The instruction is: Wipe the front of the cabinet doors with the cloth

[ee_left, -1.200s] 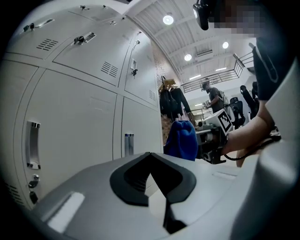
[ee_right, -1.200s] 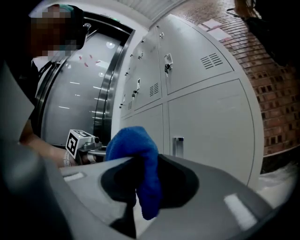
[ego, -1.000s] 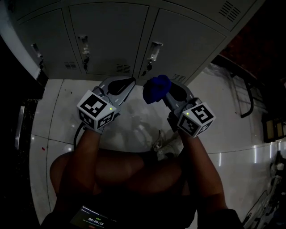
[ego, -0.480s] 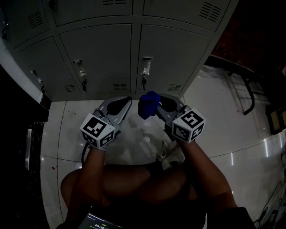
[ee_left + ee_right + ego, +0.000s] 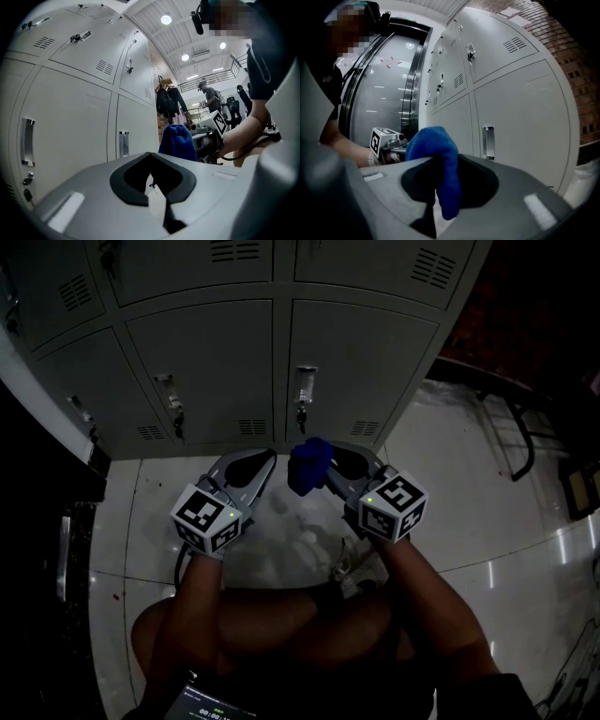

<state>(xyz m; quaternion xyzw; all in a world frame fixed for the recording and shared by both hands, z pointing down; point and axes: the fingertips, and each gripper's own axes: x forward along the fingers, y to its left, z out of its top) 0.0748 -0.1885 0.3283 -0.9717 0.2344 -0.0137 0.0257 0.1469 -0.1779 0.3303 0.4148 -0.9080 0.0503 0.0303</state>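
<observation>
Right tool (image 5: 330,463) is clamped on the blue cloth (image 5: 307,465). The jaws pinch 1 fold, most of the wad bulges out past the tips and a tail hangs below them. Left tool (image 5: 265,458) has its jaws together with nothing in them, and sits just beside the right one. The cloth is held low in front of the 2 lower cabinet doors (image 5: 208,367), near them but not touching.

Risks:
- The grip takes only a narrow fold, so pressing and dragging on the metal could probably pull the cloth out or roll it aside.
- If the wad shifts, the bare jaw tips may scrape the door paint.
- Each door has a latch handle (image 5: 304,390) with what looks like a key below it. The cloth could snag there, and the louvre vents (image 5: 251,427) near the bottom edge could catch it too.
- The idle left tool is close enough to bump the right one or the door on a wide sweep.

Around:
- Glossy white tiled floor (image 5: 281,521) underneath, with the person's knees low over it.
- Dark metal frame (image 5: 511,418) well off to the right.
- A small screen (image 5: 211,704) at the bottom edge.
- Left gripper view shows hanging coats (image 5: 168,101) and another person (image 5: 208,96) far back.
- Right gripper view shows a steel-framed doorway (image 5: 389,79) beyond the lockers.
- Nothing stands between the cloth and the doors.
</observation>
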